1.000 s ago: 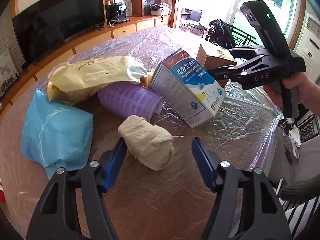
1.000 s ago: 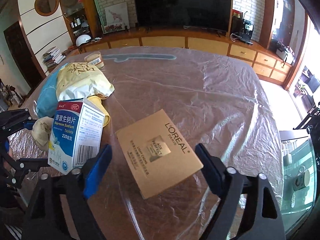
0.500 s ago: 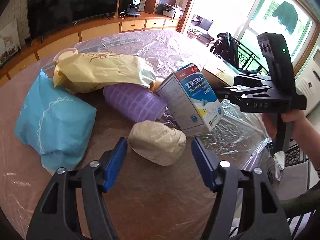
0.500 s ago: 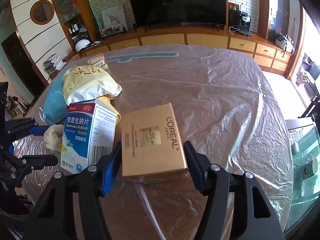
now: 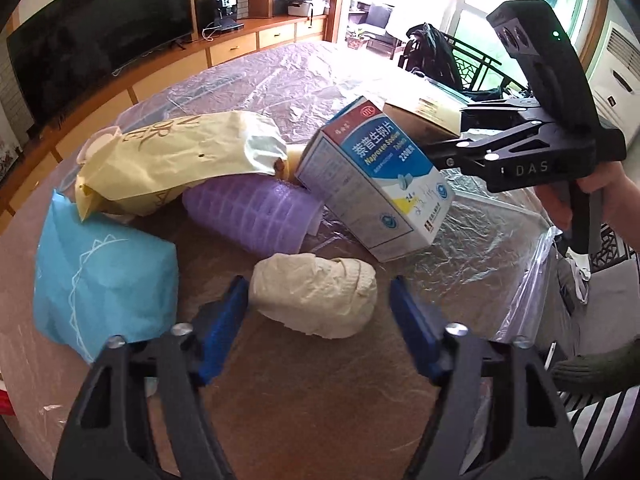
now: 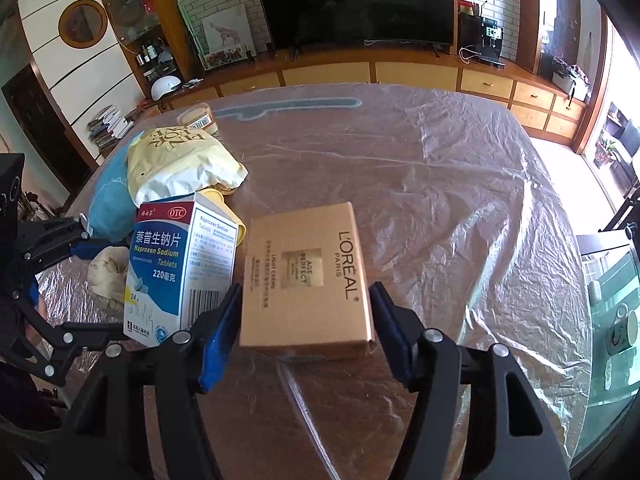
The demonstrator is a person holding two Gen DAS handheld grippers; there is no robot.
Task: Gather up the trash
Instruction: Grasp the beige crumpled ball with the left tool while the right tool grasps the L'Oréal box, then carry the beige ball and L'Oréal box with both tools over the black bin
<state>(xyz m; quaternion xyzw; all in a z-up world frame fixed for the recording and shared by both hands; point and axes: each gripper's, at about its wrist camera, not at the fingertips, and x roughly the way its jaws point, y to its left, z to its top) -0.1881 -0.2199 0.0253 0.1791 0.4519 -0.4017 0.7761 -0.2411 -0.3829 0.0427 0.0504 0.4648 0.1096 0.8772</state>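
While the left gripper (image 5: 318, 312) straddles a crumpled paper wad (image 5: 316, 294) on the plastic-covered table (image 6: 460, 200), its jaws are closing: left pad touches the wad, right pad stands just clear, so not yet clamped. Right gripper (image 6: 306, 322) brackets the gold L'Oreal box (image 6: 306, 280), both pads against its sides, gripping it; box sits on the table. Just left of it a blue-and-white medicine box (image 6: 176, 268) stands upright, touching. Behind: a purple ribbed cup (image 5: 252, 212) on its side, a yellow paper bag (image 5: 176, 160) draped over it, a blue pouch (image 5: 100, 276) at left. A hand (image 5: 600, 196) holds the right gripper's handle.
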